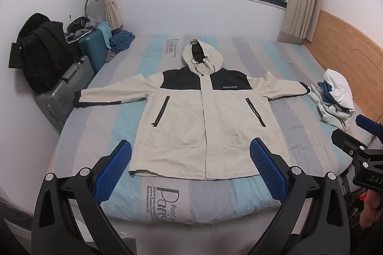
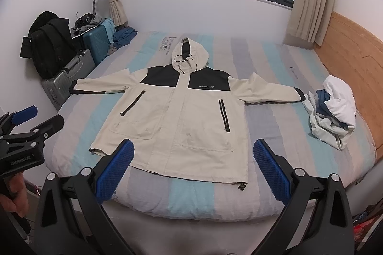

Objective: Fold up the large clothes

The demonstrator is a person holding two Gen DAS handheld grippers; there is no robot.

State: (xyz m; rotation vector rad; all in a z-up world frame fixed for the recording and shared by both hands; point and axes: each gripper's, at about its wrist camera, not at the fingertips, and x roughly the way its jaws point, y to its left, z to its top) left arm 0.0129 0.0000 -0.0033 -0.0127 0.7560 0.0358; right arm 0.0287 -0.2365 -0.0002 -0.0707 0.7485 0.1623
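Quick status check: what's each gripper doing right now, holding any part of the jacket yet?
Left gripper: open, holding nothing, short of the jacket hem.
Right gripper: open, holding nothing, also short of the hem.

Your left gripper and right gripper each show two black angular arms with silver round screw heads, ending in blue fingers with a dimpled grid texture. The handle body of the left one bears small white lettering.
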